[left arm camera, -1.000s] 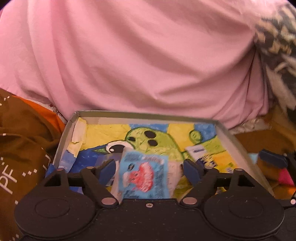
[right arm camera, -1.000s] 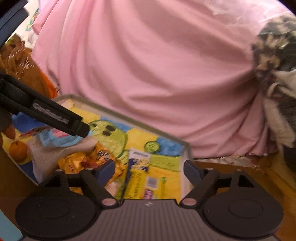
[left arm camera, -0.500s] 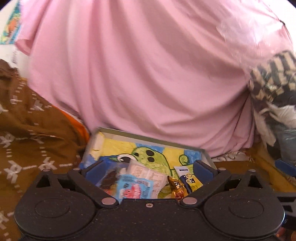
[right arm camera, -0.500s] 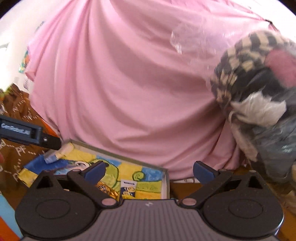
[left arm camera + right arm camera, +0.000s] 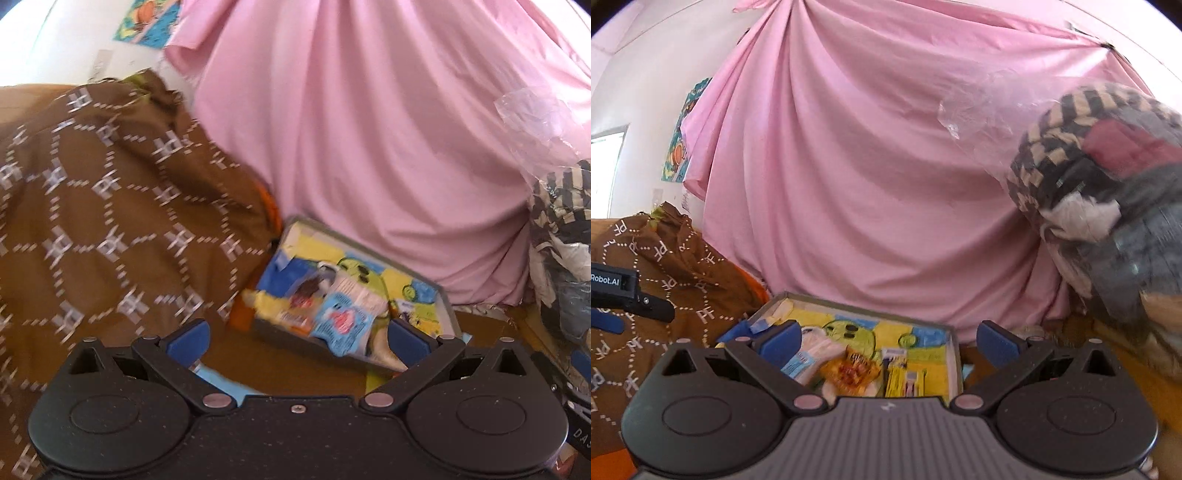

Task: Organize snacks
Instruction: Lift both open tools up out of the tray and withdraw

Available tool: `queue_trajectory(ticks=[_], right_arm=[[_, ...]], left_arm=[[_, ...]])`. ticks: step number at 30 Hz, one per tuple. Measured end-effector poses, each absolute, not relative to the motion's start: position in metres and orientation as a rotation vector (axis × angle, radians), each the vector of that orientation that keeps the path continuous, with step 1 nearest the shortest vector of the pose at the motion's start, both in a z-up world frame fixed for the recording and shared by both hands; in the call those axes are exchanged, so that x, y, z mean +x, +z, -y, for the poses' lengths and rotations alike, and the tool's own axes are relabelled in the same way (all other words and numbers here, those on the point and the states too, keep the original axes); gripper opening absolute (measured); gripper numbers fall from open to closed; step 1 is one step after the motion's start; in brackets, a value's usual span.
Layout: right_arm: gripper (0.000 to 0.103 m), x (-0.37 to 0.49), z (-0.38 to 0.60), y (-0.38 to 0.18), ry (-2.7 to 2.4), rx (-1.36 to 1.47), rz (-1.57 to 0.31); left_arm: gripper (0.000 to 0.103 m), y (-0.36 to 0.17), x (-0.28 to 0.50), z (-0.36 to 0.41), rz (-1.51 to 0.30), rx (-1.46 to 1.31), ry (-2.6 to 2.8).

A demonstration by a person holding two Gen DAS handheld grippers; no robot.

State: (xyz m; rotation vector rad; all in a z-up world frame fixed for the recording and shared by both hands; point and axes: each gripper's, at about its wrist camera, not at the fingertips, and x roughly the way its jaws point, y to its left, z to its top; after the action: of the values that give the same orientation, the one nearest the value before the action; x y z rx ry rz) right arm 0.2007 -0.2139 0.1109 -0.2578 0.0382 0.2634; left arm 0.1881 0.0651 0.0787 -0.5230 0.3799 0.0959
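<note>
A shallow grey box with a yellow, blue and green cartoon lining holds several snack packets. A light blue packet with a red figure leans over its near wall, beside a white packet. In the right wrist view the same box shows an orange packet, a yellow pack and a white-blue packet. My left gripper is open and pulled back from the box, nothing between its fingers. My right gripper is open above the box's near side. The left gripper's body shows at the left edge.
A pink sheet hangs behind the box. A brown patterned cloth is heaped to its left. A plastic bag of folded clothes bulges on the right. The box rests on a brown surface with a light blue sheet near me.
Both grippers have drawn back and risen from the box, so it looks smaller. The blue packet that lay between my left fingers now rests in the box, and the left gripper has swung left.
</note>
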Motion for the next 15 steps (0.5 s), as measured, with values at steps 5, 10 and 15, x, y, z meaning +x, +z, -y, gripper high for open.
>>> queue_trajectory(ticks=[5,10,15], right_arm=[[0.103,0.175,0.224,0.094,0.238,-0.234,-0.058],[0.103,0.161,0.229,0.084,0.225,-0.232,-0.085],[0.103,0.143,0.236,0.076,0.221,-0.236,-0.102]], left_arm=[[0.102,0.073,0.157,-0.062,-0.38,-0.486,0.1],[0.102,0.064,0.132,-0.056,-0.391,-0.461,0.106],[0.102,0.057,0.118,-0.047,-0.432,-0.445,0.11]])
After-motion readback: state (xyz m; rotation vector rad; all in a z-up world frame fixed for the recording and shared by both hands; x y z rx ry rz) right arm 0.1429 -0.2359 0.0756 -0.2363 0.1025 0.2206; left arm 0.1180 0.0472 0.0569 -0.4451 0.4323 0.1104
